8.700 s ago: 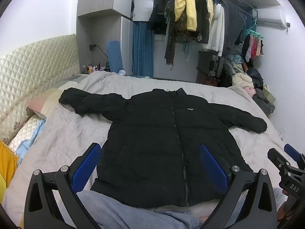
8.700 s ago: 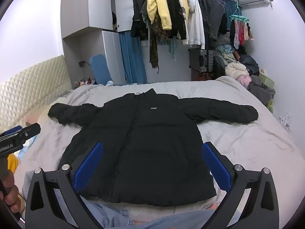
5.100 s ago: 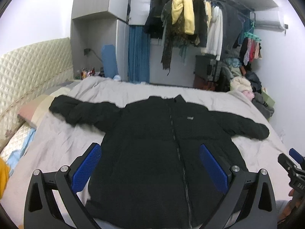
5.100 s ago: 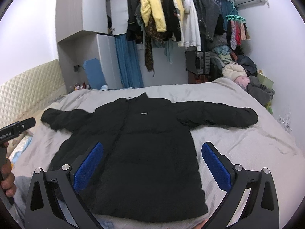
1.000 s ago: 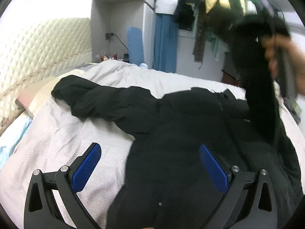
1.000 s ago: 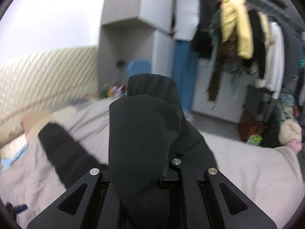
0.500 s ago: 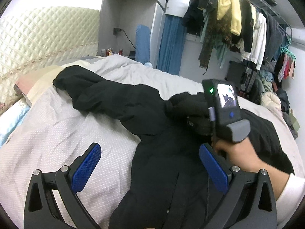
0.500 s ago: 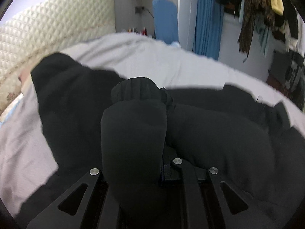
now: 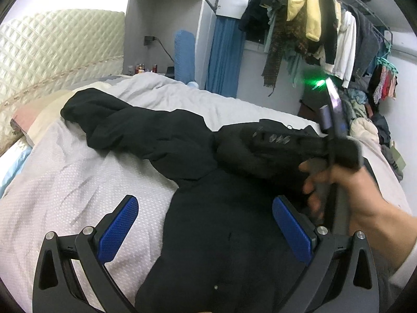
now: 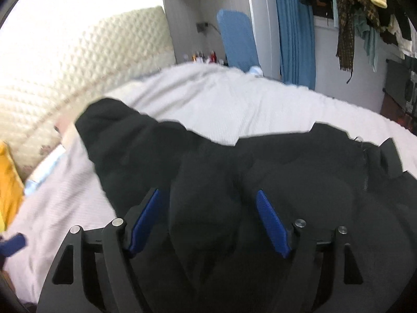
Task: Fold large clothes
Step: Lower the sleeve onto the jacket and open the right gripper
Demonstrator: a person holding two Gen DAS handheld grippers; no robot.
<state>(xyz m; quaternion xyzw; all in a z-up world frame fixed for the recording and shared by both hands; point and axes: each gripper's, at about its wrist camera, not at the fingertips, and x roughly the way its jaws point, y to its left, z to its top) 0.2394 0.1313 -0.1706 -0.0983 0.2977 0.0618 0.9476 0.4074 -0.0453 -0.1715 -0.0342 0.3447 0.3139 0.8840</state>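
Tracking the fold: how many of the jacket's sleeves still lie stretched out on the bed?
1. One sleeve lies out toward the headboard; the other sleeve is folded across the jacket, between the opening right gripper.

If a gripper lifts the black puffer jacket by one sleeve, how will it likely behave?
The black puffer jacket would probably drape and drag: its folded sleeve sags between the opening right gripper. Its puffed bulk suggests it is light for its size, and may spring back from folds. The bed cover looks textured, so sliding is unlikely.

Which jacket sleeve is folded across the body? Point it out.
The sleeve under the right gripper, whose jaws are opening around its cuff, lies across the jacket. The other sleeve stretches out flat over the bed toward the headboard.
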